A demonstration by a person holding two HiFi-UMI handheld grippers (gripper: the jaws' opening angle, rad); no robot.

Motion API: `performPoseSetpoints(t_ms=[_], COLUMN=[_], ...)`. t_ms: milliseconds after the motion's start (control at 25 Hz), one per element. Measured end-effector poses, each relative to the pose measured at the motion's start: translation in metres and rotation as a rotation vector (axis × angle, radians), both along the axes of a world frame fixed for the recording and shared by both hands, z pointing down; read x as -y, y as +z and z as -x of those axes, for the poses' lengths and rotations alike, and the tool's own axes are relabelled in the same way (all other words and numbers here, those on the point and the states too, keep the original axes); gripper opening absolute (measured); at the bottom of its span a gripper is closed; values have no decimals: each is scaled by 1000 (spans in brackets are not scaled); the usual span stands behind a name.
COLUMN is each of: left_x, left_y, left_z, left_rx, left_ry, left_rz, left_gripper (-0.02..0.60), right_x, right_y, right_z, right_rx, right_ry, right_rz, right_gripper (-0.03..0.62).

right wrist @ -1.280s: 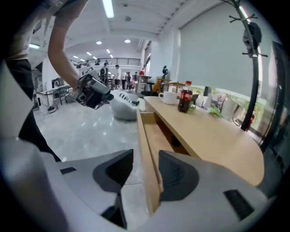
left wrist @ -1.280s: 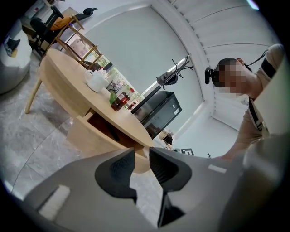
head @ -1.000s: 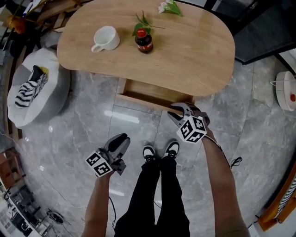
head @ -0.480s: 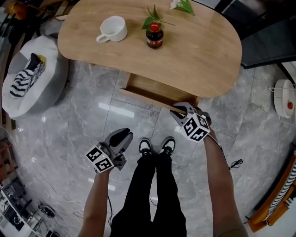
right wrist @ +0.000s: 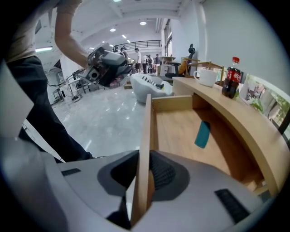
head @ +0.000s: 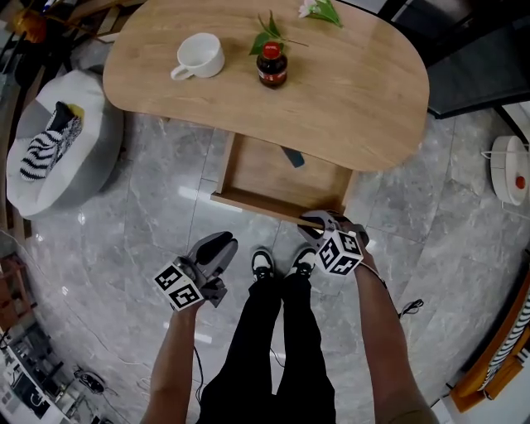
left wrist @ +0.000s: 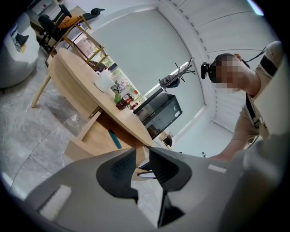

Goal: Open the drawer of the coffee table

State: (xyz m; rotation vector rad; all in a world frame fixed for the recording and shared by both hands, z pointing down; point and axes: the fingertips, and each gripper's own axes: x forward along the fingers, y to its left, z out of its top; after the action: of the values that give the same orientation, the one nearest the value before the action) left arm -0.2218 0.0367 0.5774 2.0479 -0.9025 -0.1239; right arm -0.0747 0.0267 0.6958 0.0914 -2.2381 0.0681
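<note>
The drawer (head: 281, 178) stands pulled out from under the oval wooden coffee table (head: 356, 99), with a teal object (head: 291, 156) lying inside. My right gripper (head: 320, 222) is at the right end of the drawer's front panel (head: 265, 204). Its jaws have just been closing, and in the right gripper view the pads of the right gripper (right wrist: 144, 174) press on that thin panel (right wrist: 146, 131) from both sides. My left gripper (head: 217, 248) hangs over the floor to the left. In its own view the left gripper (left wrist: 142, 167) is open with nothing between its jaws.
On the table stand a white cup (head: 199, 56), a dark bottle with a red cap (head: 272, 65) and green sprigs (head: 319, 10). A grey pouf with a striped cloth (head: 58, 149) sits at the left. The person's shoes (head: 265, 263) are just before the drawer.
The drawer has slid well out from under the table toward the person, and the teal object has come into sight. My right gripper has moved back with the front panel. The left gripper has stayed put.
</note>
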Motion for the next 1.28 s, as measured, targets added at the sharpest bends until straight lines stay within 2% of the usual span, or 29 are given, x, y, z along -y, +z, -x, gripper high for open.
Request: performPoseSetpoints(t_ms=[480,600,720,840,920,1040,1280], left_x=[-3,-5,-3,2,4,5,5], left_y=[11,8,2,-7,-17,-37,-107], left_z=[5,2,-1,-5,-10,-17,-24], left_rx=[-2,13,35,41,45,78,258], left_ry=[11,28,46,49,54,66,35], left_rz=[12,6,-5,-16,-22,-38,-139], left_gripper=[92,92,92,92,92,92,92], right_x=[-1,1,5,8,9,14,13], right_y=[6,2,-11,-28,-43,-77,-186], right_z=[1,0,-1,-5,-10,-16,-20], right_rx=[12,22,52,77,100,150,321], right_ry=[-6,35,91,139,189,317,619], right_rz=[-63,-79,-81,-92,-95,-103,-45], right_gripper=[69,75,120,123,123,123,121])
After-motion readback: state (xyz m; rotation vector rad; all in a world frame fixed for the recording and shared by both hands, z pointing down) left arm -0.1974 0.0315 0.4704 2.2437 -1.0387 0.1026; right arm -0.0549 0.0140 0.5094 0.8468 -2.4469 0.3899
